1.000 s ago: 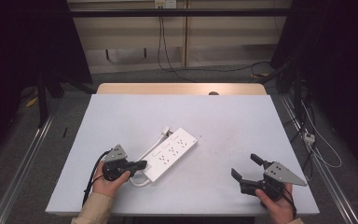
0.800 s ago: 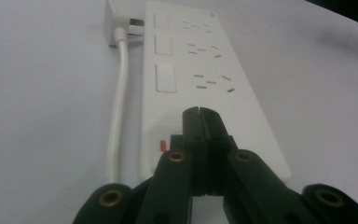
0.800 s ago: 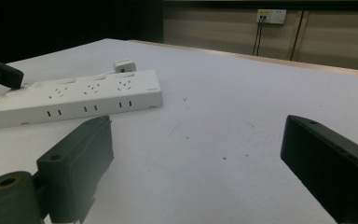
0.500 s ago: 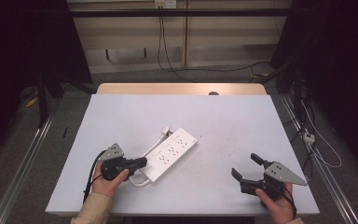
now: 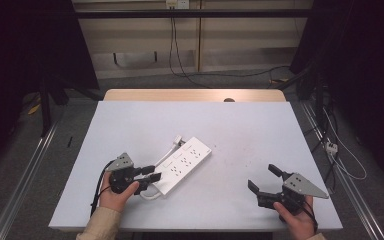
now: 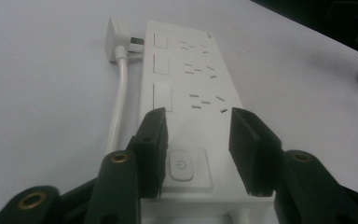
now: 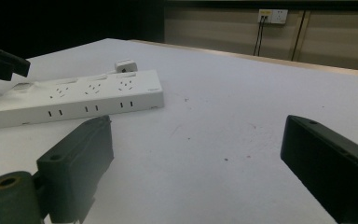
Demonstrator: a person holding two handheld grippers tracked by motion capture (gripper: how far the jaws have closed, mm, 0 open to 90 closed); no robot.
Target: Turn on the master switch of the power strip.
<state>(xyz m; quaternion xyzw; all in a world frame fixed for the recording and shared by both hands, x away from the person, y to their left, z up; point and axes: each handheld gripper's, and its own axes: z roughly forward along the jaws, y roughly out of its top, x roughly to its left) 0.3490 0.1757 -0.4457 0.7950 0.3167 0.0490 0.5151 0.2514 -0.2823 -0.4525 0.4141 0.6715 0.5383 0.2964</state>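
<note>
A white power strip [image 5: 182, 165] lies flat on the pale grey table [image 5: 260, 130], left of the middle and set at a slant, its near end pointing toward the left gripper [image 5: 149, 177] and its far end toward the middle of the table. A white plug [image 5: 178, 140] sits just beside the strip's far end, and its white cord [image 6: 117, 109] runs back along the strip's left side. The left gripper, held in the person's left hand [image 5: 111, 191], sits at the strip's near end. In the left gripper view its jaws have just been opening and now stand partly apart over that end, with the round power button [image 6: 182, 164] in the gap between them; the pads [image 6: 154, 140] are not pressing on the strip. The right gripper [image 5: 263, 181], held in the person's right hand [image 5: 294, 216], rests at the near right of the table, well apart from the strip, its jaws spread wide with nothing between them but bare tabletop.
</note>
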